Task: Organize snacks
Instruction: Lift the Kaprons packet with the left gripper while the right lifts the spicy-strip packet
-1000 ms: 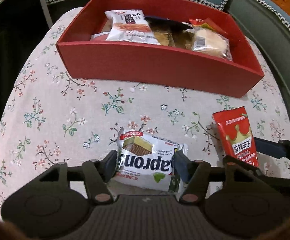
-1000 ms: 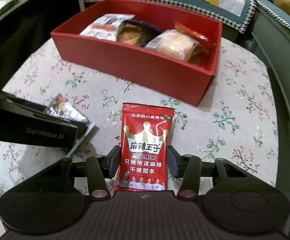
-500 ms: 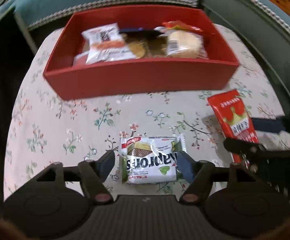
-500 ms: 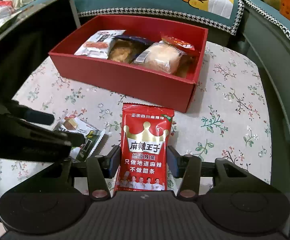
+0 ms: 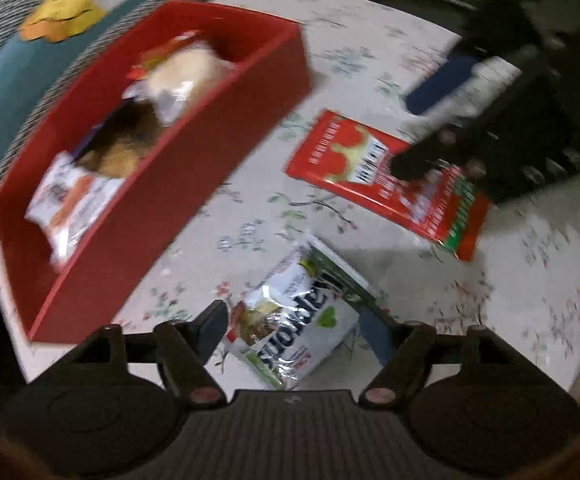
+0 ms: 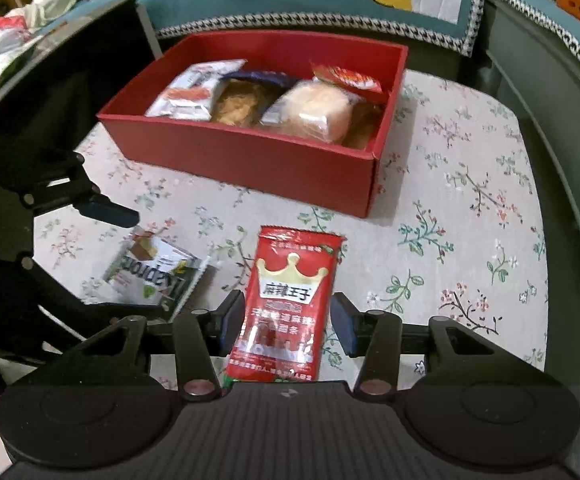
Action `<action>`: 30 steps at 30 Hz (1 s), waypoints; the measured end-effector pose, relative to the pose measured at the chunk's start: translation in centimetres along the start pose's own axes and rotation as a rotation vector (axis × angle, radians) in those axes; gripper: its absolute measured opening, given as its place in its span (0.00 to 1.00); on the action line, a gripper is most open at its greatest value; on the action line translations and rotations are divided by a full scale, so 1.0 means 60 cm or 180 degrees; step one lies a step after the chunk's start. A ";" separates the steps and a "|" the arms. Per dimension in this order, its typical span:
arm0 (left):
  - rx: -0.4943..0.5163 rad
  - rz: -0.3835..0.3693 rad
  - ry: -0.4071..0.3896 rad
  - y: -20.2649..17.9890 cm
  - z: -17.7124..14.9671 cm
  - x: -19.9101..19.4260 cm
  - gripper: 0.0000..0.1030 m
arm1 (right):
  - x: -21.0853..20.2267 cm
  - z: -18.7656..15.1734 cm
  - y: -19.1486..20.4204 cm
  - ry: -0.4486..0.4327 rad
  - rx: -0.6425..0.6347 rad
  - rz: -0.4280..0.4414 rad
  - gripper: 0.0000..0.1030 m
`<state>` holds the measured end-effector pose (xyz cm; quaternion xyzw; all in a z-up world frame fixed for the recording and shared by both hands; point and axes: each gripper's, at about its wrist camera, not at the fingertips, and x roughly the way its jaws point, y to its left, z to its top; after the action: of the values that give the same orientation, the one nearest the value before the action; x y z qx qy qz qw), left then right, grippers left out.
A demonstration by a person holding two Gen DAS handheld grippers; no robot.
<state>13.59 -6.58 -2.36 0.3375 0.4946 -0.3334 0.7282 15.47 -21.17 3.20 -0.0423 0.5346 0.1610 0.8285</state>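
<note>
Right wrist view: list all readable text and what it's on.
"麻辣王子": red snack packet between the right gripper fingers.
"...spro...": part of a brand name, white wafer packet, rest cut off.
Red packet's smaller lines: blurred.
Packets in the red box: too small to read.

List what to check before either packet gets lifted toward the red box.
1. Wafer packet between the left gripper jaws: ok, but they have just been opening and do not press it.
2. Right gripper grip on the red packet: cannot tell; the packet lies flat between the jaws.
3. Both packets resting on the tablecloth: ok.
4. Way from the red packet to the red box free of things: ok.
5. Room left in the red box: cannot tell; snacks hide its floor.
</note>
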 end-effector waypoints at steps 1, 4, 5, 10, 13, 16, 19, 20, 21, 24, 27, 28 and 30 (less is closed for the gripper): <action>0.0110 -0.0026 0.0026 -0.001 0.001 0.007 1.00 | 0.006 0.002 -0.001 0.0026 0.0004 0.0000 0.55; 0.0484 -0.0018 0.0016 -0.015 -0.003 0.021 1.00 | 0.022 0.005 -0.001 0.0115 0.0006 -0.0009 0.56; 0.0580 -0.0027 -0.0017 -0.018 -0.002 0.021 1.00 | 0.026 0.004 -0.001 0.0141 0.0005 -0.0001 0.57; 0.0616 -0.0293 0.0033 -0.002 0.017 0.033 1.00 | 0.043 -0.001 -0.001 0.0283 0.0021 0.0005 0.59; 0.0502 -0.0294 0.0032 0.000 0.015 0.035 1.00 | 0.050 -0.003 -0.001 0.0322 0.0018 0.0017 0.63; 0.0075 -0.0227 0.0012 0.002 0.001 0.030 1.00 | 0.051 0.001 -0.002 0.0327 0.0028 0.0035 0.65; -0.0585 -0.0192 0.0019 0.001 -0.025 0.021 1.00 | 0.052 0.005 0.002 0.0330 0.0018 0.0041 0.67; -0.0777 -0.0191 0.0005 0.002 -0.032 0.018 1.00 | 0.053 0.005 0.004 0.0326 0.0018 0.0031 0.70; -0.0897 -0.0170 0.0006 -0.001 -0.036 0.016 1.00 | 0.055 0.005 0.008 0.0327 -0.0002 0.0012 0.72; -0.1225 -0.0002 0.0051 -0.009 -0.048 0.008 1.00 | 0.061 0.004 0.018 0.0324 -0.0049 -0.0025 0.80; -0.1581 0.0094 0.0057 -0.009 -0.056 0.009 1.00 | 0.065 0.000 0.017 0.0263 -0.0042 -0.0090 0.87; -0.1657 0.0111 0.0056 -0.006 -0.059 0.009 1.00 | 0.068 0.000 0.017 0.0265 -0.0060 -0.0194 0.88; -0.1636 0.0248 0.0071 -0.007 -0.062 0.011 1.00 | 0.070 -0.001 0.016 0.0246 -0.0076 -0.0188 0.92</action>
<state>11.55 -3.85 -4.10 0.1639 0.5577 -0.1648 0.7969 16.69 -19.36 -0.54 -0.0742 0.5628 0.1412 0.8111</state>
